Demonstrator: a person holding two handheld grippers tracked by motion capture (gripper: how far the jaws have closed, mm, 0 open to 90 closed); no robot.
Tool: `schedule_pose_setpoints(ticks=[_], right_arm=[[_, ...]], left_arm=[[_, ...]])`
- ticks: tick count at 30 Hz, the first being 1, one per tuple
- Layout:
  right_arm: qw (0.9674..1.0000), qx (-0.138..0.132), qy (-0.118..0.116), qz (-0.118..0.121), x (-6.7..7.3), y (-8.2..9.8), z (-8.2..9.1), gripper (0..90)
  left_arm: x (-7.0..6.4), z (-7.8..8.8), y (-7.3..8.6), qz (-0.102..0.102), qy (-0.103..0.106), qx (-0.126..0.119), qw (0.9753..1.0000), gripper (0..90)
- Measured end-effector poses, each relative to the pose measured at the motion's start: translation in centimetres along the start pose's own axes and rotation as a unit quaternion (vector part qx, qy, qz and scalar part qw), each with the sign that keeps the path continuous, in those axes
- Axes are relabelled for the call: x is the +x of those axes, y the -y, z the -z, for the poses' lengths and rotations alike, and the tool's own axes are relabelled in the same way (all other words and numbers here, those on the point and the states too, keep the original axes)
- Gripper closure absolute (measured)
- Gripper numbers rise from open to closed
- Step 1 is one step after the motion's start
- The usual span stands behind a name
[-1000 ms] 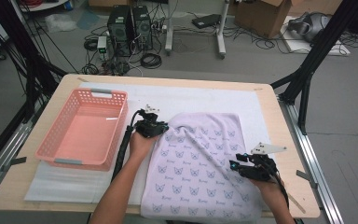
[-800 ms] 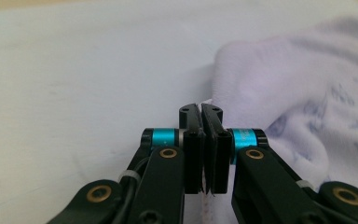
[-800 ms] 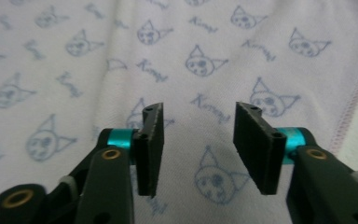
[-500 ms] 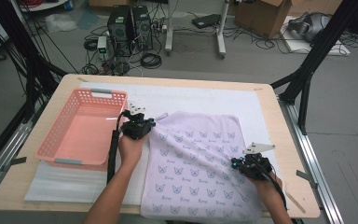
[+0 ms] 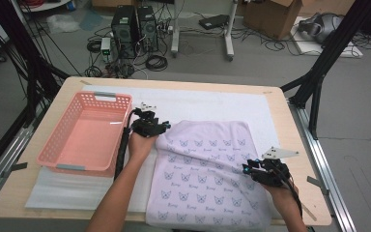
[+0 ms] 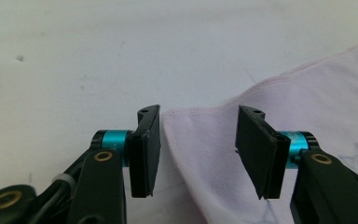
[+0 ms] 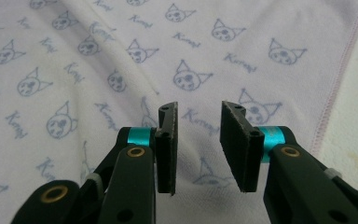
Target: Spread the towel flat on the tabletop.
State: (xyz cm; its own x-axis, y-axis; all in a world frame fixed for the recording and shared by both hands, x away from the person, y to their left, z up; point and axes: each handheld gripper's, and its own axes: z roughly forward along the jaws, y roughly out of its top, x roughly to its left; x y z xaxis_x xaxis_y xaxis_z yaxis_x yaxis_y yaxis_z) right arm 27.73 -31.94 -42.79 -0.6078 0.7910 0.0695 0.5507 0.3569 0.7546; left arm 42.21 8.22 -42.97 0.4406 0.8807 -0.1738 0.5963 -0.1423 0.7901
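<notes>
Towel (image 6: 205, 140) corner between fingers (image 6: 147, 140) (unpinched)

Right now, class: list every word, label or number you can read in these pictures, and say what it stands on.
Small blue script word, repeated beside the cat faces all over the pale lilac cloth: too blurred to read for certain.
Pink basket: no text.
Boxes and computers on the floor: nothing legible.

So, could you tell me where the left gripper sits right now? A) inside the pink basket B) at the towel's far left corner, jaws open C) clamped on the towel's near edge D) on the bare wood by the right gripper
B: the left gripper has its jaws apart over the corner of the towel, beside the basket, and its pads do not press the cloth.
</notes>
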Motion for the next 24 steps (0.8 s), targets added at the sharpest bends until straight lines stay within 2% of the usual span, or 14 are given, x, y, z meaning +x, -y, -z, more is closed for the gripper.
schedule_pose_setpoints(ticks=[4, 5, 6, 8, 10, 11, 12, 13, 15, 18, 21, 22, 23, 24], right_arm=[[1.0000, -0.002, -0.001, -0.003, -0.3, 0.1, -0.1, 64.6], [1.0000, -0.003, 0.000, -0.004, -0.4, 0.1, -0.1, 64.1], [1.0000, -0.003, 0.000, -0.006, -0.6, 0.1, -0.1, 63.3], [0.9999, -0.005, 0.002, -0.013, -1.0, 0.0, -0.4, 60.7], [0.9998, -0.008, 0.000, -0.021, -1.3, -0.1, -0.7, 60.5], [0.9997, -0.008, 0.001, -0.023, -1.4, -0.2, -0.8, 60.5], [0.9997, -0.008, 0.003, -0.022, -1.5, -0.3, -1.0, 60.4], [0.9997, -0.009, 0.006, -0.023, -1.6, -0.5, -1.2, 59.3], [0.9993, -0.013, 0.019, -0.029, -2.2, -1.0, -1.6, 54.3], [0.9976, -0.022, 0.046, -0.046, -3.7, -2.2, -2.2, 50.1], [0.9950, -0.024, 0.061, -0.075, -6.0, -3.7, -3.3, 47.7], [0.9940, -0.025, 0.061, -0.087, -6.8, -4.2, -3.8, 46.2], [0.9927, -0.021, 0.069, -0.096, -7.3, -4.7, -4.4, 45.3], [0.9921, -0.017, 0.079, -0.096, -7.9, -5.4, -5.2, 45.2]], left_arm=[[-0.4, -1.8, 0.7, -0.012, 0.002, 0.038, 0.9992, 50.2], [-0.7, -1.9, 0.7, -0.027, -0.010, 0.035, 0.9990, 50.3], [-0.9, -1.9, 0.7, -0.052, -0.020, 0.034, 0.9978, 55.7], [-1.0, -1.9, 0.8, -0.086, -0.023, 0.028, 0.9957, 82.4], [-0.7, -1.9, 0.6, -0.076, -0.060, 0.016, 0.9952, 84.9], [-0.2, -1.7, 0.5, -0.053, -0.072, -0.003, 0.9960, 85.0], [0.3, -1.4, 0.3, -0.024, -0.074, -0.024, 0.9967, 85.0], [0.7, -1.2, 0.1, -0.009, -0.072, -0.044, 0.9964, 84.9], [1.0, -0.9, -0.1, -0.010, -0.071, -0.059, 0.9957, 84.7], [1.2, -0.9, 0.1, -0.009, -0.061, -0.050, 0.9969, 79.3], [1.7, -1.3, 0.4, 0.010, -0.042, -0.032, 0.9986, 65.5], [1.8, -1.4, 0.5, 0.004, -0.040, -0.025, 0.9989, 65.5], [1.9, -1.7, 0.8, -0.012, -0.040, -0.008, 0.9991, 65.7], [1.9, -1.8, 0.9, -0.016, -0.039, -0.006, 0.9991, 66.6]])
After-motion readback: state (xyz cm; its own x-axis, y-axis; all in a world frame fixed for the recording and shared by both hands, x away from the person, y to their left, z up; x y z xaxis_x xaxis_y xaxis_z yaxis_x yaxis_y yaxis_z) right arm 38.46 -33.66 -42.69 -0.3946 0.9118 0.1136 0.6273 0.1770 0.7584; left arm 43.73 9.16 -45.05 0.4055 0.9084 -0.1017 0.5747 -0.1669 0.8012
